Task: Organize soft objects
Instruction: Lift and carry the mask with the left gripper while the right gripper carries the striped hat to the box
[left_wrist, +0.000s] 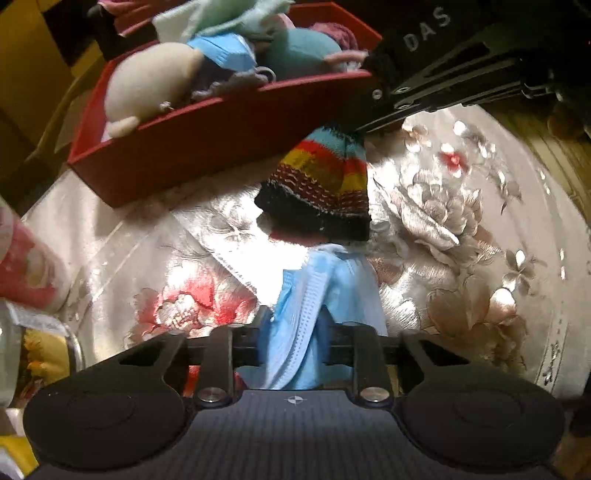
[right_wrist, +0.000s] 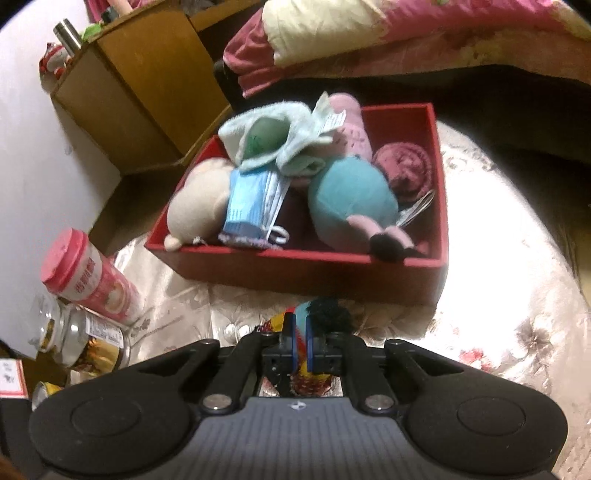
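A red box (left_wrist: 207, 147) (right_wrist: 306, 269) holds several soft things: a cream plush (right_wrist: 195, 206), a teal plush (right_wrist: 354, 203), a blue face mask (right_wrist: 251, 206), a mint cloth (right_wrist: 273, 136) and a maroon roll (right_wrist: 406, 170). My right gripper (right_wrist: 300, 343) is shut on a striped knit hat (left_wrist: 317, 184) (right_wrist: 310, 380) and holds it up in front of the box; it also shows in the left wrist view (left_wrist: 373, 110). My left gripper (left_wrist: 299, 343) is shut on a light blue face mask (left_wrist: 317, 314) above the cloth.
A shiny floral tablecloth (left_wrist: 443, 221) (right_wrist: 498, 314) covers the round table. A pink-lidded cup (right_wrist: 88, 280) and glass jars (right_wrist: 74, 336) stand at the left. A wooden cabinet (right_wrist: 129, 92) and pink bedding (right_wrist: 406, 37) lie behind the box.
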